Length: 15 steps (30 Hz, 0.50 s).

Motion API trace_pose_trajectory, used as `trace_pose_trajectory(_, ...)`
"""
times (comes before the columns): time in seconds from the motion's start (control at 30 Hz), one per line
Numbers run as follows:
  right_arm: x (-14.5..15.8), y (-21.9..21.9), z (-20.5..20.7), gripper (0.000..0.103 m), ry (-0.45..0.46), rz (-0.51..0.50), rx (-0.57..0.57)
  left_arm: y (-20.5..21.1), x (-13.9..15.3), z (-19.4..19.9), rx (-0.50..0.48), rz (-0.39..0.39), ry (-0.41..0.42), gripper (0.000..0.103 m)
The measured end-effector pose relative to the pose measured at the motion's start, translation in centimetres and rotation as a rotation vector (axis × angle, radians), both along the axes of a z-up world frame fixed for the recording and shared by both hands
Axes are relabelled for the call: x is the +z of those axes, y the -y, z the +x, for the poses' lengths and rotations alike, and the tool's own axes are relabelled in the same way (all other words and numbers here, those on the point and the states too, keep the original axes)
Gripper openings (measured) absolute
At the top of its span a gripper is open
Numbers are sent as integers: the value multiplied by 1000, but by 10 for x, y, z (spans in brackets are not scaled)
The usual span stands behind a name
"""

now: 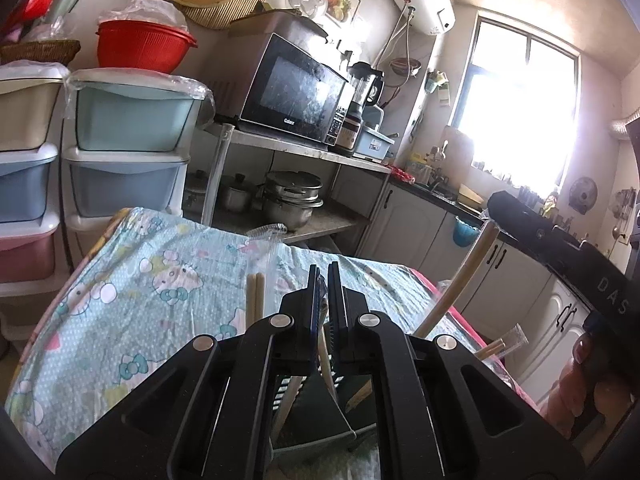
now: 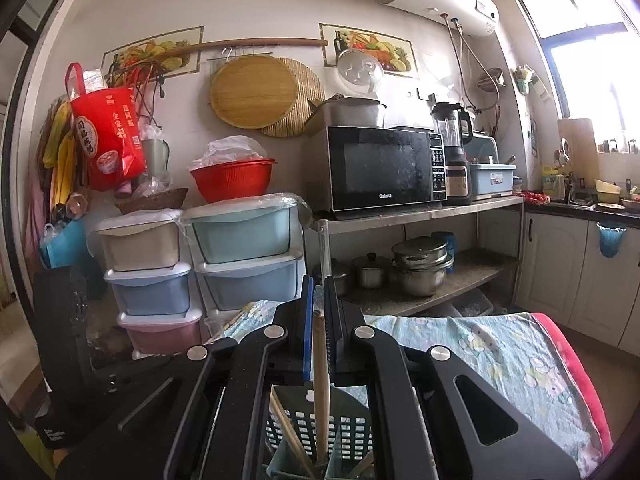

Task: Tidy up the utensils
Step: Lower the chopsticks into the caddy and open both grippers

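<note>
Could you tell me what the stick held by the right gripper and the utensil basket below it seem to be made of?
The stick looks like pale, matte wood or bamboo: light tan, no gloss. The utensil basket appears to be dull moulded plastic, dark blue-green, judging by its even grid of slots. The right gripper is shut on the stick.

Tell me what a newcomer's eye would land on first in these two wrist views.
Probably the right gripper, shut on a wooden stick standing down into the slotted utensil holder on the cartoon-print cloth. Behind it, the red basin on the pastel drawers and the black microwave on the metal shelf stand out.
</note>
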State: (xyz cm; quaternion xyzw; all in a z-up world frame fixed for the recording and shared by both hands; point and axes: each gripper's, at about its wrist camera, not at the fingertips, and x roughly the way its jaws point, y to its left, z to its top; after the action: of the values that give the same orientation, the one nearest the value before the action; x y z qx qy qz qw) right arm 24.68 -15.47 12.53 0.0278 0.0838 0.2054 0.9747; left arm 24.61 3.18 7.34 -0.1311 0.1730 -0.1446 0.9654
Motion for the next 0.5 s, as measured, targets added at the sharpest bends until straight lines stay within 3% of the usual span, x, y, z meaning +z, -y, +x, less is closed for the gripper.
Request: trace_pose_trajectory(0.5, -26, 15, -6, 9, -120, 42, -23, -6, -3, -10, 14, -9, -4, 2)
